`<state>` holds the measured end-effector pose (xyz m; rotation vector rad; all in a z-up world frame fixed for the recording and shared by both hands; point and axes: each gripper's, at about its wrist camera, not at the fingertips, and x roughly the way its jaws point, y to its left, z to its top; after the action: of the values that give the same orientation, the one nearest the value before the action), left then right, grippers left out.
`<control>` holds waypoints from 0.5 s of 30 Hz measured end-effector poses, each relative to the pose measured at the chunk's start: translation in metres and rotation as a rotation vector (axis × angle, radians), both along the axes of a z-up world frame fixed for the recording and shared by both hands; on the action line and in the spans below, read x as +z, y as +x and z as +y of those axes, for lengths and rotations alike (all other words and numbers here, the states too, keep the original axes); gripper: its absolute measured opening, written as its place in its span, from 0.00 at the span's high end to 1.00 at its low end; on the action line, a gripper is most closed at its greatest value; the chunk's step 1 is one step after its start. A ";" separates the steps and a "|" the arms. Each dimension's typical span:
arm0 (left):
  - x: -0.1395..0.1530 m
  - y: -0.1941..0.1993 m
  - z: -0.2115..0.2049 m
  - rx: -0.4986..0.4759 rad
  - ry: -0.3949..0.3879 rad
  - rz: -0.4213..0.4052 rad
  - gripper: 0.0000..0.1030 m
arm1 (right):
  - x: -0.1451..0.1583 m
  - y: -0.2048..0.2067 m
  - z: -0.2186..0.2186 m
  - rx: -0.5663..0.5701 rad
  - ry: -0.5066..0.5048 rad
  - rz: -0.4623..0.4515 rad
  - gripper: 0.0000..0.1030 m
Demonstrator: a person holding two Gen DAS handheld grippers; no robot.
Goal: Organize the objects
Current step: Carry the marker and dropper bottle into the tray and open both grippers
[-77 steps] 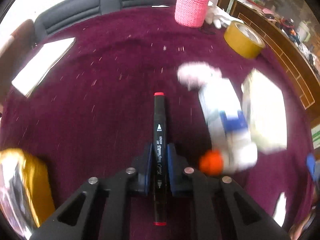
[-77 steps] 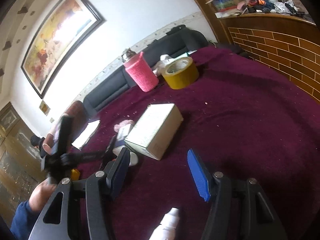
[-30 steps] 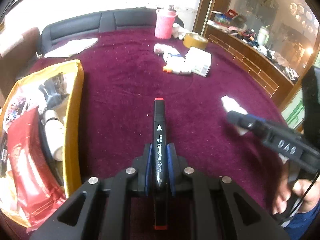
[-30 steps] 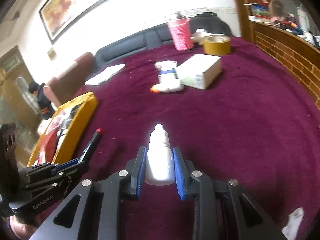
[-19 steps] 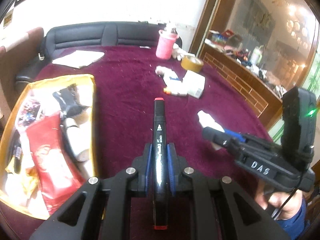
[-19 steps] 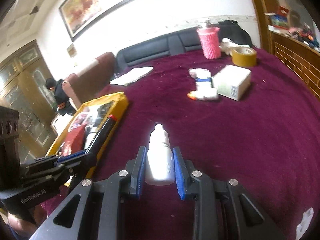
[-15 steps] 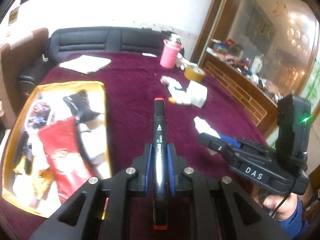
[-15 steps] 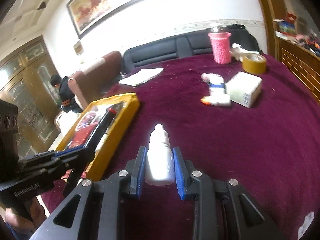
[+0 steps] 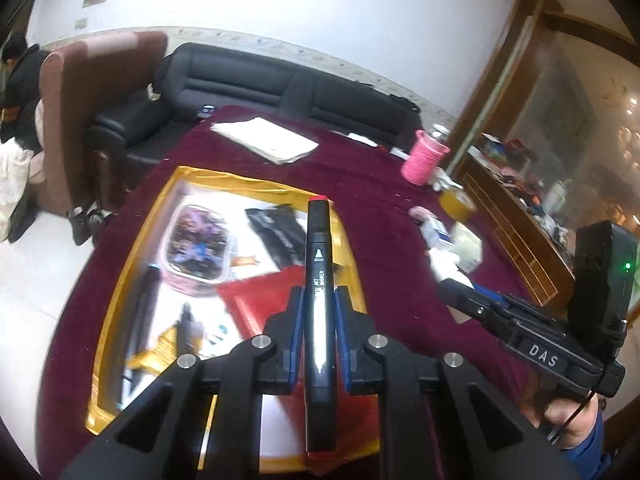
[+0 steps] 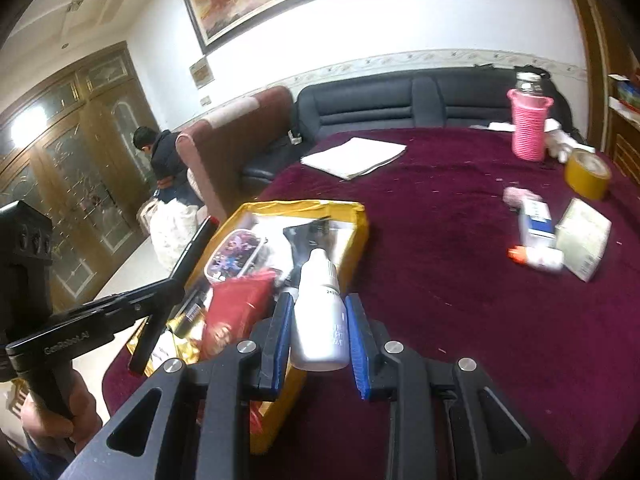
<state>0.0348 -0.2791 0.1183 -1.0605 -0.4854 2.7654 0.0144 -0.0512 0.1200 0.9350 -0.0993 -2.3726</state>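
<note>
one marker (image 9: 319, 320), one dropper bottle (image 10: 319, 312), two grippers (image 9: 319, 312)

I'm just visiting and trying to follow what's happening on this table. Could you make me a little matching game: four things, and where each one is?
Things:
1. black marker
2. white dropper bottle
3. yellow tape roll
4. red packet

Places:
A. inside the yellow tray
B. in the right hand-held gripper
C. near the pink holder
D. in the left hand-held gripper

Pairs: 1-D, 2-B, 3-C, 4-A

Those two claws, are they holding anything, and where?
Left gripper clamps a black marker around mid-barrel. Right gripper clamps a small white dropper bottle by its body.
</note>
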 end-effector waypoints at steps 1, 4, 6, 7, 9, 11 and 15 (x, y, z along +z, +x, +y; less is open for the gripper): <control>-0.001 -0.004 -0.004 0.002 -0.002 -0.010 0.86 | -0.001 -0.006 -0.009 0.007 0.008 -0.006 0.72; -0.004 -0.023 -0.014 0.008 -0.007 -0.043 0.86 | -0.007 -0.022 -0.031 0.028 0.025 -0.033 0.72; -0.008 -0.037 -0.019 0.010 -0.002 -0.066 0.86 | -0.010 -0.034 -0.042 0.029 0.029 -0.049 0.72; -0.011 -0.046 -0.020 0.007 -0.002 -0.083 0.86 | -0.012 -0.040 -0.049 0.030 0.033 -0.052 0.72; -0.020 -0.060 -0.024 0.025 0.005 -0.120 0.86 | -0.015 -0.051 -0.060 0.025 0.055 -0.054 0.72; -0.027 -0.072 -0.025 0.021 0.012 -0.147 0.86 | -0.019 -0.065 -0.070 0.017 0.069 -0.063 0.72; -0.043 -0.094 -0.031 0.038 0.019 -0.201 0.86 | -0.030 -0.088 -0.090 0.007 0.111 -0.080 0.72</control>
<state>-0.0587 -0.3104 0.0752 -1.3459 -0.5612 2.6935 -0.0736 -0.1409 0.0896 1.0813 0.0042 -2.3542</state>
